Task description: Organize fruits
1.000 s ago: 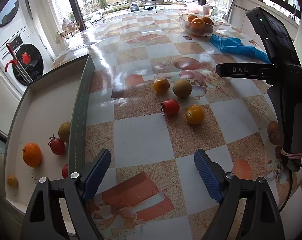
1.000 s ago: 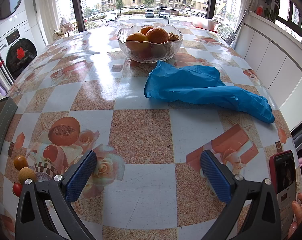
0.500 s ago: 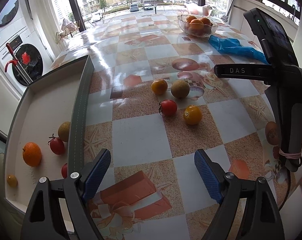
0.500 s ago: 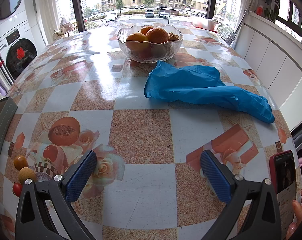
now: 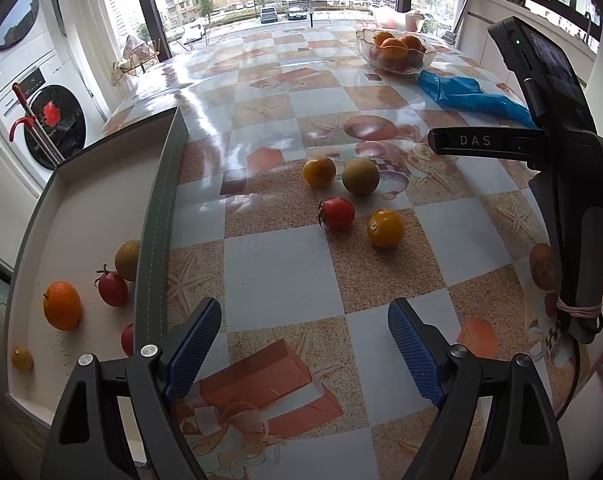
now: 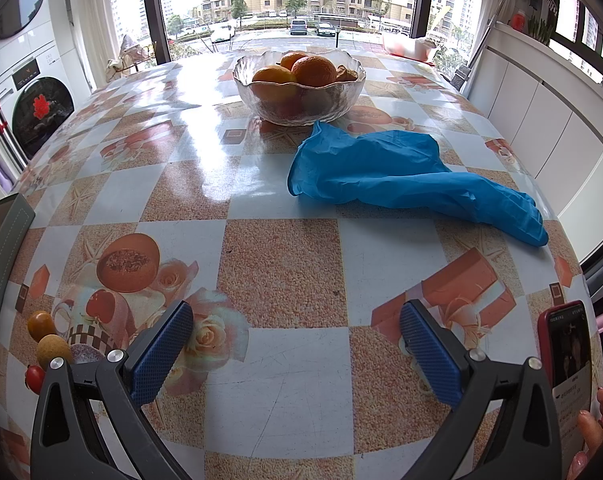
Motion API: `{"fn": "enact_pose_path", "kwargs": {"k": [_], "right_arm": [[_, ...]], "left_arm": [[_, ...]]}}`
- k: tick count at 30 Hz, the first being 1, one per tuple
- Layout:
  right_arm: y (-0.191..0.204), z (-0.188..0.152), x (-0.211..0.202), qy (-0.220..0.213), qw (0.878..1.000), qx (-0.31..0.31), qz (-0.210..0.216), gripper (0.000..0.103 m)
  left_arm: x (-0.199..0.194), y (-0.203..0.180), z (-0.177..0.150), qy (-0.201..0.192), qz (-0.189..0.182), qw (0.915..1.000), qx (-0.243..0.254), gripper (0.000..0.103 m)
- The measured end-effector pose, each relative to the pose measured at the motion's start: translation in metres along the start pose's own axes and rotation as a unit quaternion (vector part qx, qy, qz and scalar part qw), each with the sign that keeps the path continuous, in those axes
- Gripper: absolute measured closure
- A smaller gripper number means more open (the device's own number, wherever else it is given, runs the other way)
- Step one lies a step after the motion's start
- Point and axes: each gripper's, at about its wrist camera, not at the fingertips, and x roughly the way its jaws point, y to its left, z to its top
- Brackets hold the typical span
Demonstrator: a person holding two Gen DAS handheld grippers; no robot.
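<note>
Several small fruits lie loose on the tablecloth in the left wrist view: a red tomato (image 5: 337, 212), a yellow tomato (image 5: 386, 227), an orange one (image 5: 319, 171) and a tan round fruit (image 5: 360, 176). My left gripper (image 5: 304, 344) is open and empty, short of them. A grey tray (image 5: 157, 216) at the left holds an orange (image 5: 61, 305), a red tomato (image 5: 112, 289) and other fruits. My right gripper (image 6: 296, 354) is open and empty over the table. Its body (image 5: 573, 184) shows at the right of the left wrist view.
A glass bowl (image 6: 299, 88) of oranges stands at the far side. A blue glove (image 6: 405, 174) lies in front of it. A hand holds a phone (image 6: 567, 350) at the right edge. A washing machine (image 5: 41, 116) stands left of the table.
The left gripper has drawn back slightly; the loose fruits sit a little higher and farther in its view. The right gripper's view is unchanged.
</note>
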Motion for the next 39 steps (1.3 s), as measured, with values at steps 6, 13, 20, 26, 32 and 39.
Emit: {"fn": "enact_pose_path", "kwargs": {"k": [6, 13, 20, 26, 32, 39], "right_arm": [[0.0, 0.0, 0.0001, 0.0, 1.0, 0.0, 0.0, 0.0], [0.0, 0.0, 0.0, 0.0, 1.0, 0.0, 0.0, 0.0], [0.0, 0.0, 0.0, 0.0, 1.0, 0.0, 0.0, 0.0], [0.0, -0.0001, 0.0, 0.0, 1.0, 0.0, 0.0, 0.0], [0.0001, -0.0001, 0.0, 0.0, 1.0, 0.0, 0.0, 0.0], [0.0, -0.0001, 0.0001, 0.0, 1.0, 0.0, 0.0, 0.0]], "left_arm": [[-0.0001, 0.0022, 0.0, -0.001, -0.001, 1.0, -0.003, 0.016], [-0.0002, 0.0025, -0.0008, -0.002, -0.004, 1.0, -0.006, 0.016], [-0.0006, 0.0029, -0.0009, -0.002, -0.005, 1.0, -0.007, 0.016], [-0.0005, 0.0029, -0.0006, -0.002, -0.005, 1.0, -0.007, 0.016], [-0.0002, 0.0033, -0.0003, -0.003, -0.004, 0.9999, -0.009, 0.016], [-0.0013, 0.0043, -0.0004, -0.005, -0.004, 0.9999, -0.01, 0.016]]}}
